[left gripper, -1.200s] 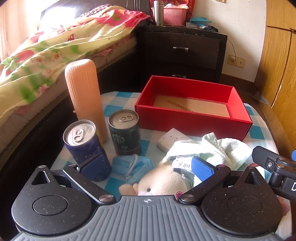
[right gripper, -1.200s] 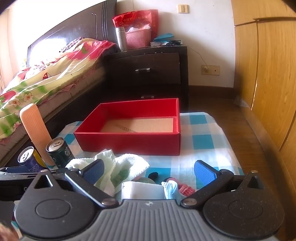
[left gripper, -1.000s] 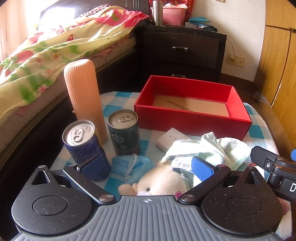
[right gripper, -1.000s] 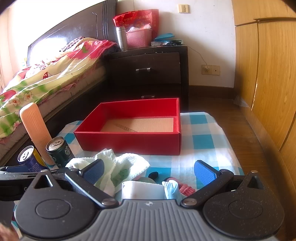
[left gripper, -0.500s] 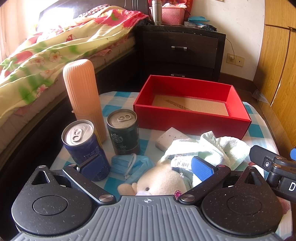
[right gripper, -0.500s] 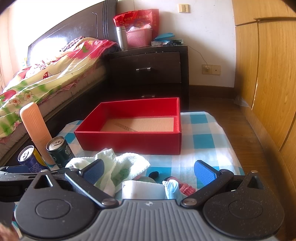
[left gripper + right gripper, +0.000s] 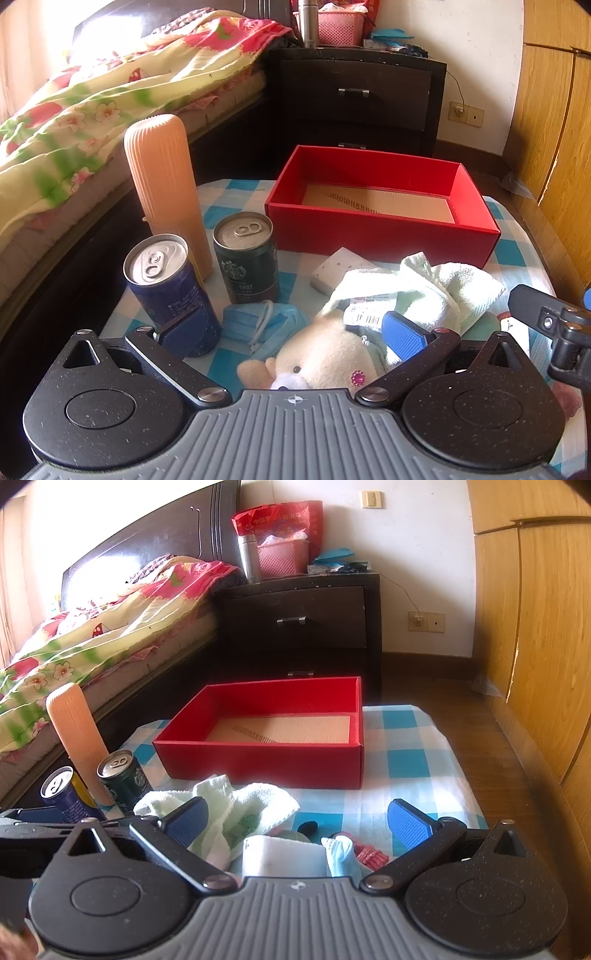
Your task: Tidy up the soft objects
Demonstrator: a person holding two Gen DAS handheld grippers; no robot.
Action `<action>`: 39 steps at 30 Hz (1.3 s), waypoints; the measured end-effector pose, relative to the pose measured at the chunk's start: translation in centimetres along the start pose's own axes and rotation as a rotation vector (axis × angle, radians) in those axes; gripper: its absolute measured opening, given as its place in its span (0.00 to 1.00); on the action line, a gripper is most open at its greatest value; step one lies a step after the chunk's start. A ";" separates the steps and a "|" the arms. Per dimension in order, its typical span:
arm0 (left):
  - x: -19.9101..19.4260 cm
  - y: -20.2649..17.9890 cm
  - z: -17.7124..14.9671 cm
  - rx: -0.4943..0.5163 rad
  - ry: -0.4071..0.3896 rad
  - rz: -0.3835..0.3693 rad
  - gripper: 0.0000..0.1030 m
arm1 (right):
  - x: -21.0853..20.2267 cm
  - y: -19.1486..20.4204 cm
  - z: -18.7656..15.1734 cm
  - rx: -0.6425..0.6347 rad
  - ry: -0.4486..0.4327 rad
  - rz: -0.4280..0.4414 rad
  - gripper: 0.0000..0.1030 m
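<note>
An empty red box [image 7: 380, 225] [image 7: 273, 760] stands at the far side of the checked table. In front of it lie a pale green towel [image 7: 436, 291] [image 7: 240, 812], a cream plush toy [image 7: 325, 358], a blue face mask [image 7: 258, 325] and a white sponge [image 7: 340, 269]. My left gripper [image 7: 291, 336] is open, hovering over the plush toy and mask. My right gripper [image 7: 295, 823] is open above a white folded item [image 7: 284, 858], a light blue cloth [image 7: 341, 853] and a red knit piece [image 7: 369, 854].
A blue can [image 7: 166, 288], a dark green can [image 7: 245, 258] and a tall peach ribbed bottle [image 7: 166, 188] stand at the table's left. A bed [image 7: 110, 92] lies left, a dark nightstand [image 7: 354, 99] behind, wooden wardrobe doors [image 7: 535, 627] right.
The left gripper has eased slightly back and left, so the cans and bottle sit a little further left in its view. The right gripper has barely moved.
</note>
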State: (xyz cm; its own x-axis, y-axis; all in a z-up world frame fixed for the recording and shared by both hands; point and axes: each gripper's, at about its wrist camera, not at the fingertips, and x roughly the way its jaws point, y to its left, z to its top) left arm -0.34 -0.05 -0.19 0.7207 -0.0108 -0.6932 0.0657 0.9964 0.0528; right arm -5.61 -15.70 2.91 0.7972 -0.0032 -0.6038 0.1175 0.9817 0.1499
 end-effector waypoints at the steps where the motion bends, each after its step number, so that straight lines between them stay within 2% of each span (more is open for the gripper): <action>1: 0.0 0.0 -0.1 0.005 0.002 -0.001 0.95 | 0.0 -0.1 0.0 0.002 0.007 0.004 0.82; 6: 0.0 0.2 -0.3 0.019 -0.006 -0.004 0.95 | 0.3 -1.0 -0.4 -0.006 0.065 -0.007 0.82; 13: -0.2 -0.1 -0.4 0.029 -0.028 -0.024 0.95 | 0.4 -1.2 -0.8 -0.028 0.096 -0.006 0.82; 16: -0.1 0.0 -0.4 0.032 -0.024 -0.025 0.95 | 0.7 -1.6 -1.1 -0.038 0.132 -0.032 0.82; 21: -0.3 0.3 -0.1 0.018 -0.015 -0.026 0.95 | 2.2 -2.5 -1.8 0.014 0.228 0.036 0.82; 23: -0.4 0.2 -0.3 0.031 -0.023 -0.025 0.95 | 2.8 -2.8 -1.9 0.069 0.268 0.103 0.78; 26: -0.2 0.0 -0.6 0.050 -0.015 -0.022 0.95 | 3.4 -3.2 -2.0 0.108 0.282 0.160 0.72; 28: 0.0 0.1 -0.7 0.048 -0.005 -0.030 0.95 | 3.7 -3.6 -2.0 0.153 0.307 0.207 0.63; 30: 0.0 0.1 -0.7 0.048 -0.002 -0.034 0.95 | 4.2 -4.2 -2.1 0.216 0.335 0.250 0.58; 32: -0.1 0.0 -0.6 0.053 -0.005 -0.033 0.95 | 4.4 -4.5 -2.1 0.243 0.352 0.267 0.56; 34: -0.1 -0.1 -0.7 0.054 -0.007 -0.035 0.95 | 4.3 -4.5 -1.9 0.240 0.356 0.269 0.47; 37: -0.1 -0.2 -0.7 0.058 0.003 -0.038 0.95 | 4.0 -4.8 -1.7 0.246 0.352 0.268 0.40; 39: -0.1 -0.3 -0.8 0.061 0.007 -0.040 0.95 | 3.8 -5.0 -1.7 0.241 0.358 0.259 0.39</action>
State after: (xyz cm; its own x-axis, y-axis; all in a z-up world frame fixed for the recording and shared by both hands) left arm -0.98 -0.23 -0.70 0.7118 -0.0501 -0.7006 0.1366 0.9883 0.0681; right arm -4.18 -20.34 -1.50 0.5700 0.3421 -0.7470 0.1098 0.8693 0.4819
